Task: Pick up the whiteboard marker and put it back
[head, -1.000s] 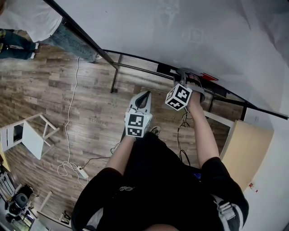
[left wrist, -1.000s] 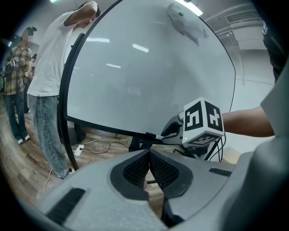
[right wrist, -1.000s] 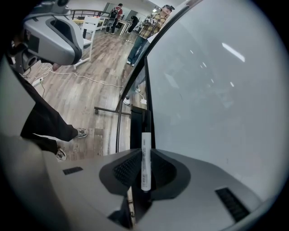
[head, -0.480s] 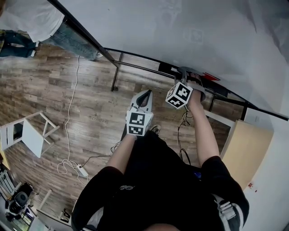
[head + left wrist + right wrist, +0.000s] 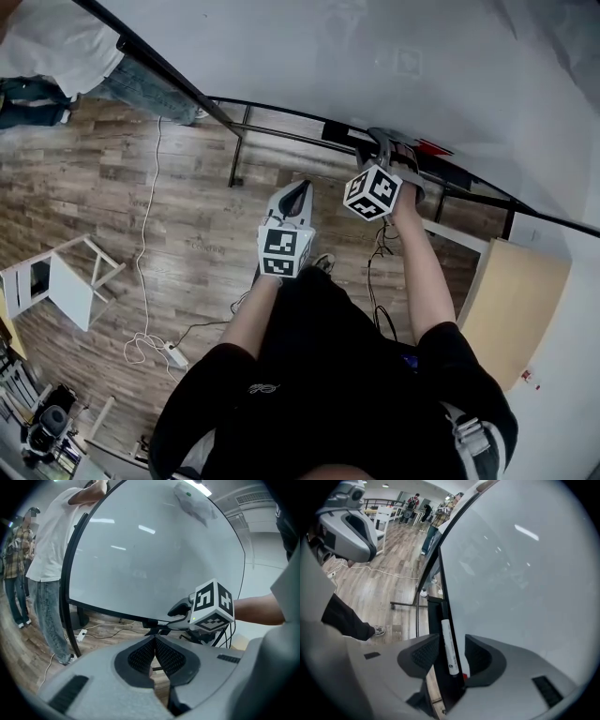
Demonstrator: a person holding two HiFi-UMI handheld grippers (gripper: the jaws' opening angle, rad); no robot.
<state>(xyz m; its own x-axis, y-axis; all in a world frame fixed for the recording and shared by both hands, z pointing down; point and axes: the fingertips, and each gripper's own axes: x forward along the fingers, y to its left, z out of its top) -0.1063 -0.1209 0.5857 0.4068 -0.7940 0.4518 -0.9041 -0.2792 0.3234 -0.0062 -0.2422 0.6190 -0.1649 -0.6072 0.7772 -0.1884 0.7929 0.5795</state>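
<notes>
A whiteboard [image 5: 375, 56] on a black frame [image 5: 239, 150] is seen standing on a wood-plank floor [image 5: 103, 206]. The white marker [image 5: 446, 631] is found lying lengthwise in the black tray [image 5: 435, 613] that runs along the board's lower edge. The right claw [image 5: 453, 640] is held at the tray with its 2 jaws spread apart, 1 on each side of the marker. A gap is visible on both sides, so the marker is straddled but not gripped. A small red object [image 5: 464, 675] is seen just beside the marker's near end, against the board. In the head view the same claw [image 5: 380, 142] is placed right at the tray.

The left claw [image 5: 154, 640] is shown with its jaws pressed together and nothing between them. It is held off the board and pointed toward it, to the left of the right claw.

On the floor, a white cable [image 5: 141, 262] is laid in loose loops toward a power strip [image 5: 171, 356], and a white stool [image 5: 61, 281] is seen at the left. A second person [image 5: 66, 47] in a white top and jeans is seen by the board's left end. A pale wooden panel [image 5: 514, 305] is seen at the right. Ceiling lights are reflected in the board's glossy face.
</notes>
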